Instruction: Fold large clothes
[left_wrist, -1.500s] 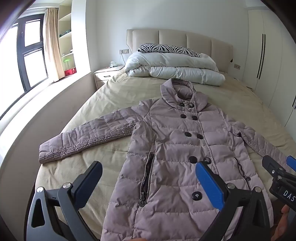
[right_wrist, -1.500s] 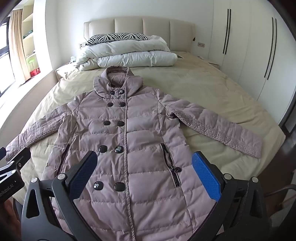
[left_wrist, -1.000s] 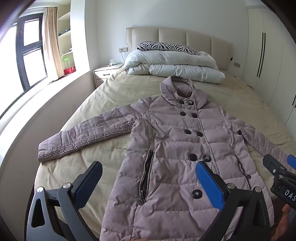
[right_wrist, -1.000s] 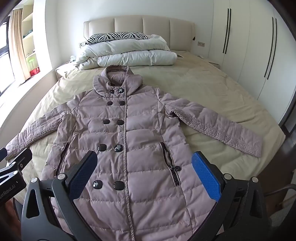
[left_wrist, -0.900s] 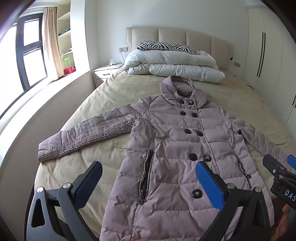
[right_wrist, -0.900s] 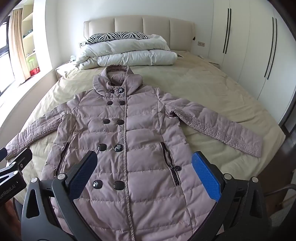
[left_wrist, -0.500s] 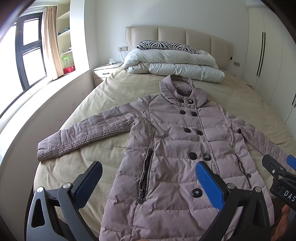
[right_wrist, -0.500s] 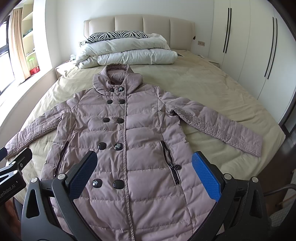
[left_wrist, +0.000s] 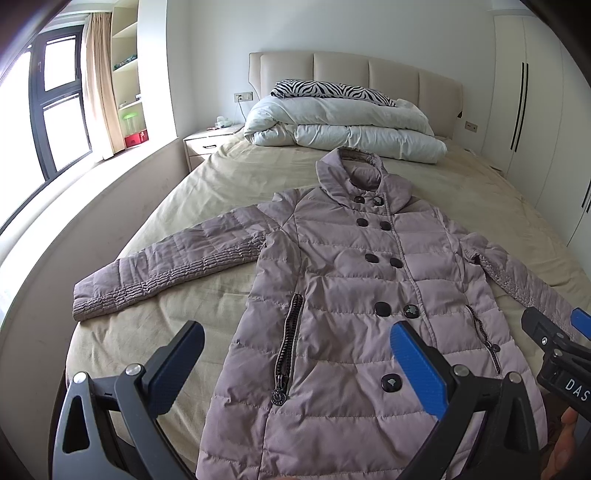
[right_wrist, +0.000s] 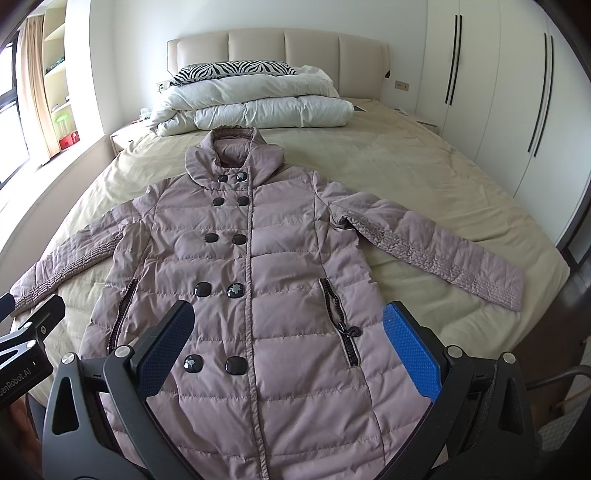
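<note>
Left wrist view: padded coat (left_wrist: 354, 302) lies flat, front up, buttoned, on the bed (left_wrist: 207, 192), collar toward the headboard, hem toward the camera. Going L to R: left sleeve (left_wrist: 166, 266) is spread out w/ its cuff near the bed's window-side edge; torso sits mid-bed; right sleeve (right_wrist: 424, 243) angles out toward the wardrobe side, cuff close to the bed's edge. Folded duvet (right_wrist: 258, 107) & zebra pillow (right_wrist: 232, 68) sit at the head, well apart from the coat. No fold started yet, by the look of it.

Risks, as I judge them: coat is thick and slick, so a shallow pinch on one quilted layer could slip or lift only the top shell, leaving the fold lopsided. Both cuffs lie near bed edges, so dragging a sleeve instead of lifting it could pull it off the side. Puffy filling will prob spring back, so a sleeve laid over the torso may not stay. Pocket zip pulls & buttons could snag a finger pad.

Left hand-held gripper (left_wrist: 295, 373): jaws wide apart, nothing between them, hovers above the hem area on the coat's left, not touching. Right hand-held gripper (right_wrist: 291, 350): jaws likewise wide apart, empty, above the lower front, no contact w/ fabric.
</note>
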